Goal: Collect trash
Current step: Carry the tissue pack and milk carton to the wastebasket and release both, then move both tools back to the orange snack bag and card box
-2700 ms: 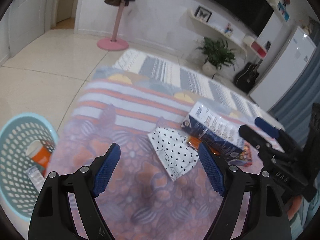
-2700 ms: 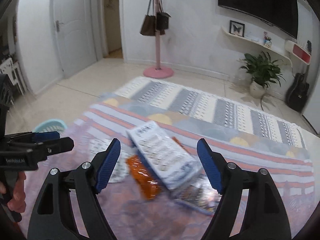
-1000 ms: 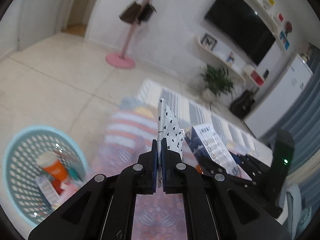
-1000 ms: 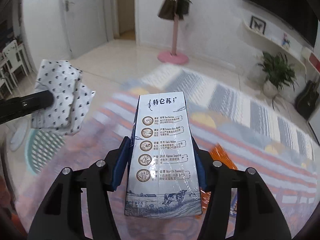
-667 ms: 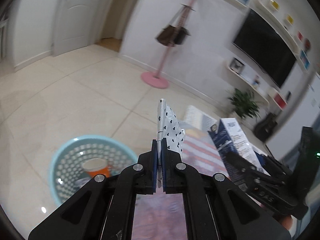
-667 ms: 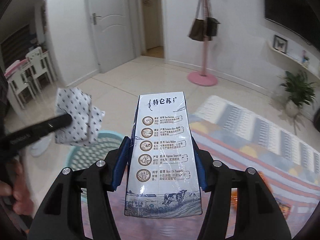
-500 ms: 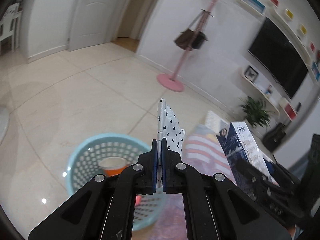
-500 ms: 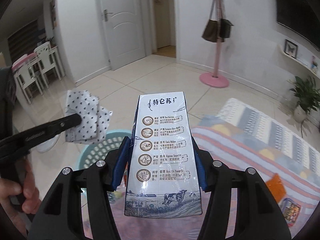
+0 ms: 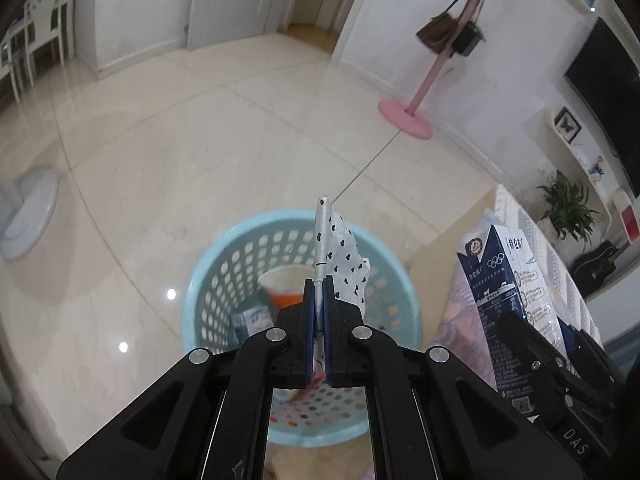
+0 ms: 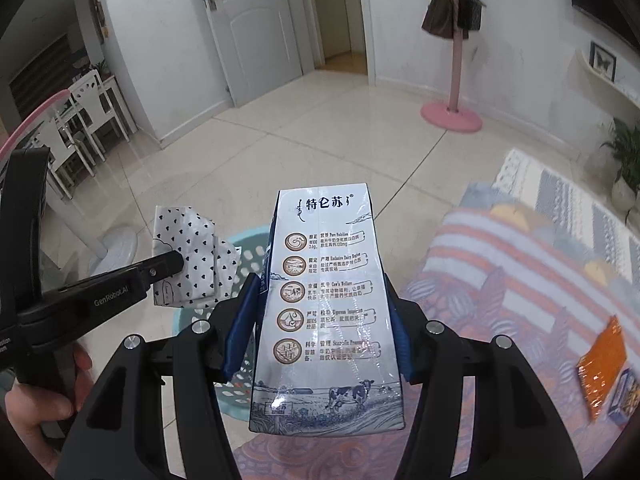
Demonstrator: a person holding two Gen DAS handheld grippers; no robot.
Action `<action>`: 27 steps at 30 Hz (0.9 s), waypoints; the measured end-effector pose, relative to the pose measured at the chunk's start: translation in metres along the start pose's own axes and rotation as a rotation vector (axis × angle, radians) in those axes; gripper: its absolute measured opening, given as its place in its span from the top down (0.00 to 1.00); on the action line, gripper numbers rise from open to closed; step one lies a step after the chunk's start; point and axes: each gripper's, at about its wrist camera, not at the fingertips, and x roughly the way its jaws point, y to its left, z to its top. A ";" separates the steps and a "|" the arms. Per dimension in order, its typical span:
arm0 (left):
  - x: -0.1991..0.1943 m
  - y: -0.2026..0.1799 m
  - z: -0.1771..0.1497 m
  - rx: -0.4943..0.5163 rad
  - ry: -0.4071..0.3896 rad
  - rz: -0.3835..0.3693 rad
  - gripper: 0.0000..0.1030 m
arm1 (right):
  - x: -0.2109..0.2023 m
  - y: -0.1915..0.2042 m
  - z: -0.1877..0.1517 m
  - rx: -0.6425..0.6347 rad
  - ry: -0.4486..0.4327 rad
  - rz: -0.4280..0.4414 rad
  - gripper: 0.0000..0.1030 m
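Left wrist view: the left tool (image 9: 319,296) is seen clamped on a heart-dotted wrapper (image 9: 340,252), which is held over the blue basket (image 9: 208,280). The basket sits on the floor at 12 o'clock of the tool and is already partly filled: an orange cup (image 9: 286,288) and a small packet (image 9: 252,318) are seen inside. At 3 o'clock a milk carton (image 9: 508,292) is held in the right tool. The wrapper is thin, crumpled and white.

Right wrist view: the right tool (image 10: 320,312) is clamped on the carton (image 10: 324,292), a tall blue-and-white box, undented. The wrapper (image 10: 188,256) is held at 10 o'clock by the left tool (image 10: 176,262), over the basket (image 10: 248,240). Neither piece is dropped yet. At 4 o'clock an orange packet (image 10: 602,364) and a further small pack (image 10: 624,394) are left on the patterned table (image 10: 500,280), so the collection is judged roughly half done.
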 end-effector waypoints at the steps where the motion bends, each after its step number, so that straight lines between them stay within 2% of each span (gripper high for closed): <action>1: 0.003 0.004 -0.001 -0.012 0.015 -0.001 0.98 | 0.005 0.001 -0.001 0.000 0.009 0.000 0.47; 7: 0.017 0.020 -0.006 -0.064 0.072 0.007 0.97 | 0.027 0.010 -0.007 0.008 0.065 -0.003 0.46; 9: 0.021 0.028 -0.005 -0.088 0.081 0.011 0.91 | 0.033 0.011 -0.008 0.022 0.083 0.011 0.46; 12: 0.016 0.031 -0.003 -0.108 0.060 0.008 0.72 | 0.034 0.014 -0.009 0.028 0.091 0.029 0.46; 15: 0.009 0.031 0.000 -0.108 0.027 0.001 0.71 | 0.030 0.015 -0.010 0.015 0.075 0.022 0.46; 21: -0.002 0.025 0.003 -0.084 -0.021 -0.032 0.60 | 0.024 0.011 -0.017 0.018 0.065 0.031 0.46; 27: -0.004 0.023 0.003 -0.083 -0.028 -0.045 0.60 | 0.019 0.012 -0.027 0.004 0.060 0.018 0.46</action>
